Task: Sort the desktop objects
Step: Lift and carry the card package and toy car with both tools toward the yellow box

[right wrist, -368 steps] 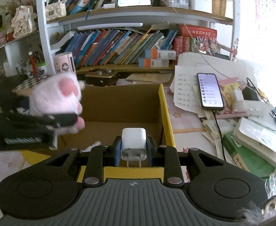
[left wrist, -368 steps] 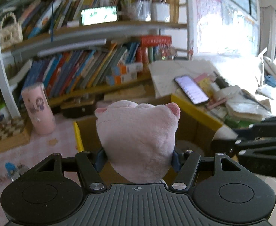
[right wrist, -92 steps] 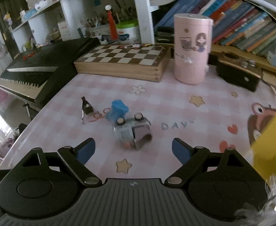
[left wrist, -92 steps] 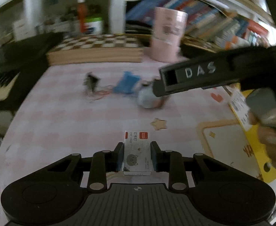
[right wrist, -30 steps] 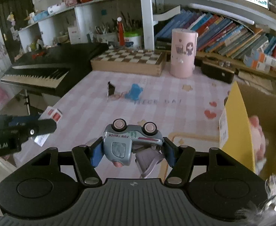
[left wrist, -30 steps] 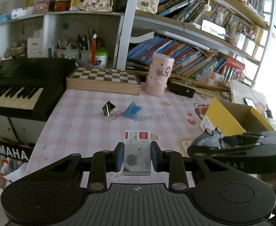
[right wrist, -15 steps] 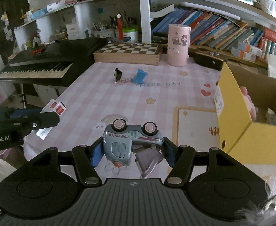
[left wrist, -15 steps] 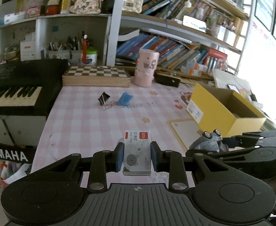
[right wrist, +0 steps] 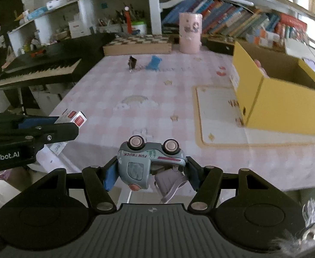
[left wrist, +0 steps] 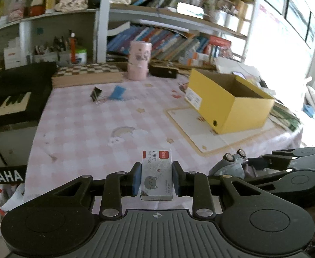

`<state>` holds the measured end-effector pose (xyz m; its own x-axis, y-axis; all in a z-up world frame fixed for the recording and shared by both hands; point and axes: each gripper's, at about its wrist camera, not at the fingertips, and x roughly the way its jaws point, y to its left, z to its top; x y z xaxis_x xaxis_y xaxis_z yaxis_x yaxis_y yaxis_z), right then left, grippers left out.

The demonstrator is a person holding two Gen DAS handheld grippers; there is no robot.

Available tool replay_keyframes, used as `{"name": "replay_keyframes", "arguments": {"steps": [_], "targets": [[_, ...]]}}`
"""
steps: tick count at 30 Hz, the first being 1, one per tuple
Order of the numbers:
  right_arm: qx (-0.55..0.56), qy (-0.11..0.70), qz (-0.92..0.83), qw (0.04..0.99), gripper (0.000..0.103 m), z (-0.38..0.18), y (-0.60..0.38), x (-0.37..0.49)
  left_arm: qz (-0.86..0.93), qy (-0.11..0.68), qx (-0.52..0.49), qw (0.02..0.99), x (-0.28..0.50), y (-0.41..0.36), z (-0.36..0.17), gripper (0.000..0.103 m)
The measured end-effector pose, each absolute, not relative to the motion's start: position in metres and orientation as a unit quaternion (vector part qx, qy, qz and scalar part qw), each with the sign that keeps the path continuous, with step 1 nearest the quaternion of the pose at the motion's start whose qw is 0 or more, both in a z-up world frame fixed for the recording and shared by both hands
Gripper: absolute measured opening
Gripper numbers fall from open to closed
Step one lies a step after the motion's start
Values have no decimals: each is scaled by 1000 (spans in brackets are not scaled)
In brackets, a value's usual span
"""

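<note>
In our left tongs we hold a small staple box, white with a red label and a cat drawing, its sides pinched between the blue pads so the tongs stand nearly closed; the box is lifted above the near edge of the desk. In our right tongs we hold a grey-blue toy truck, upside down with its two pink-hubbed wheels uppermost and a lilac flap hanging beneath, the pads pressed on its ends at about half their spread; it too hangs over the near edge of the desk. Each pair of tongs shows in the other's view: the right one low at the right of the left view, the left one at the left of the right view. On the pink checked desk cover: a yellow cardboard box, open at the top, standing to the right on a pale mat, with something pink just visible inside it in the right view; a black binder clip and a blue object near each other toward the far side, with a thin wire loop by the clip; a pink cylinder beside a wooden chessboard at the back. A black keyboard stands to the left of the desk, and shelves of books run behind.
</note>
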<state>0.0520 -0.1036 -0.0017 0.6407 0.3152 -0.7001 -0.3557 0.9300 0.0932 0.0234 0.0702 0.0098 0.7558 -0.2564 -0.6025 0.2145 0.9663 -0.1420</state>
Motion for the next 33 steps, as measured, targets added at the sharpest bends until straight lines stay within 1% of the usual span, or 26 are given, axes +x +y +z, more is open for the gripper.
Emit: {"name": "replay_keyframes", "arguments": {"steps": [10,18,33], "targets": [[-11,402,143,904,61,-8,-127,21,-182,338,-20,923,19,44,5,28],[26,406,85,909,61,-12,-157,8,-235,343,11,909,26,16,2,28],[35,396,44,916,61,-6,-193,24,-273,333,28,902,52,-23,4,28]]}}
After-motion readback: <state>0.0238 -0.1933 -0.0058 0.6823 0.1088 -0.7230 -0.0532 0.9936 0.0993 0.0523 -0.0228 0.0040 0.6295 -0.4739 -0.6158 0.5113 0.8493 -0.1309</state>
